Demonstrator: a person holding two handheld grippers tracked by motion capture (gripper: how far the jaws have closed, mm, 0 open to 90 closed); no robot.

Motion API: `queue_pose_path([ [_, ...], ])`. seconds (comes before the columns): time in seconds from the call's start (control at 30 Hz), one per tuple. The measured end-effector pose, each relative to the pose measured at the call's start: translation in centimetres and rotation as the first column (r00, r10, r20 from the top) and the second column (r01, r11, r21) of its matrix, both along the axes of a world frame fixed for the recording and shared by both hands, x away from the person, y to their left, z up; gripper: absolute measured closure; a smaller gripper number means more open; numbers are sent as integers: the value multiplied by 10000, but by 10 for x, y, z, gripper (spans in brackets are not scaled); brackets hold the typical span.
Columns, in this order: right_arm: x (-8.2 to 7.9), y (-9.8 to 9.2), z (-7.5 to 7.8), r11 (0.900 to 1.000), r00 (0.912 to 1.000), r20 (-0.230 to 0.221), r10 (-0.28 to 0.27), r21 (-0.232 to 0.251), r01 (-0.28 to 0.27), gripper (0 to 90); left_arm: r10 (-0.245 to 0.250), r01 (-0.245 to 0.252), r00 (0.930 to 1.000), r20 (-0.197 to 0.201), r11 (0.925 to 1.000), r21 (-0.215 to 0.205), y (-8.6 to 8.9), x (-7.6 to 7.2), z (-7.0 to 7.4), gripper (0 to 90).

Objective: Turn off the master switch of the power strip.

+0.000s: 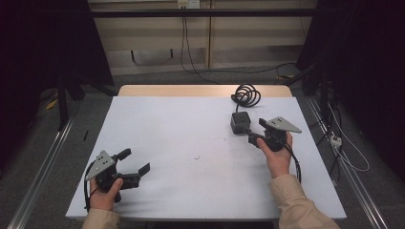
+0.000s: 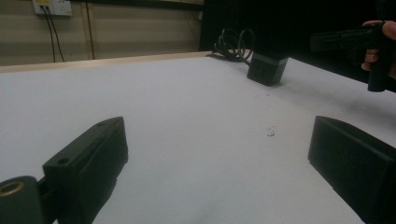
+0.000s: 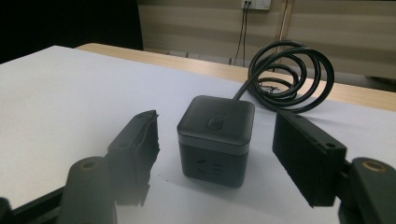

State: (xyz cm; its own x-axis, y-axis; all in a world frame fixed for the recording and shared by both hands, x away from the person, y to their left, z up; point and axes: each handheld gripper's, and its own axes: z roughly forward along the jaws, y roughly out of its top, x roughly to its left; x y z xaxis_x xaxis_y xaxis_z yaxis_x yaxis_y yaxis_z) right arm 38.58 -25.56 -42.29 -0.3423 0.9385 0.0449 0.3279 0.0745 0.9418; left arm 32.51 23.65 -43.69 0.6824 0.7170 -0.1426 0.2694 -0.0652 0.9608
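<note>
Cable (image 1: 246,95) coils in black loops at the far right of the white table (image 1: 181,143), and its far end is hidden within the coil, so where it leads cannot be told. It runs into the back of a black power cube (image 1: 239,121), which stands upright on the table just nearer than the coil. In the right gripper view the cube (image 3: 215,138) shows a round button on top and socket slots on the near face, dim and hard to read; being a cube, it has no long axis.

The right gripper (image 1: 251,135) is held just beside the cube, jaws spread wide to either side of it and apart from it. The left gripper (image 1: 135,162) sits near the table's near left corner, jaws also wide apart, holding nothing.
</note>
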Motion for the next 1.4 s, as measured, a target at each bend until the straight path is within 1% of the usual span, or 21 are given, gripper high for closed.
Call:
queue_pose_path([
  [0.03, 1, 0, -1, 10000, 10000, -16, 21, 96, -21, 349, 0, 0, 10000, 1, 10000, -4, 0, 0, 0, 48],
  [0.1, 2, -1, -1, 9999, 10000, -42, -25, 121, 26, 366, -2, 2, 10000, -3, 10000, -3, 0, 0, 0, 48],
  [0.17, 2, -1, -1, 9999, 10000, -51, -35, 125, 35, 379, 4, -4, 10000, 0, 10000, 6, 0, 0, 0, 48],
  [0.2, 3, -1, -2, 9999, 10000, -8, -2, 143, 3, 408, 2, -2, 10000, 2, 10000, 3, 0, 0, 0, 48],
  [0.27, 3, -1, -2, 9999, 10000, -8, 8, 154, -8, 418, 2, -2, 10000, 0, 10000, 1, 0, 0, 0, 48],
  [0.3, 4, 0, -2, 9999, 10000, -43, 64, 101, -63, 439, -4, 4, 10000, -3, 10000, 9, 0, 0, 0, 48],
  [0.4, 5, 1, -1, 9999, 9999, -52, 92, 57, -92, 451, -3, 3, 10000, -4, 10000, 4, 0, 0, 0, 48],
  [0.5, 7, 3, -1, 9998, 9998, -40, 199, 9, -199, 481, -2, 2, 10000, -4, 10000, 3, 1, 0, 0, 48],
  [0.67, 10, 4, -3, 9997, 9997, -113, 212, -79, -213, 515, -3, 3, 10000, -13, 10000, -23, 1, 0, 0, 48],
  [0.9, 12, 3, -3, 9996, 9995, -169, 282, -35, -282, 559, 13, -13, 10000, 0, 10000, -55, 1, 0, 0, 48],
  [1.07, 14, 4, -1, 9993, 9990, -241, 382, -18, -382, 590, -14, 14, 10000, -1, 10000, -13, 1, 0, 0, 48],
  [1.2, 17, 6, 2, 9989, 9983, -345, 461, -59, -464, 634, 1, -1, 10000, -22, 10000, -16, 1, 0, 0, 48],
  [1.4, 20, 7, 3, 9987, 9980, -381, 507, -76, -510, 662, 5, -6, 10000, -25, 10000, -56, 1, 1, 0, 48],
])
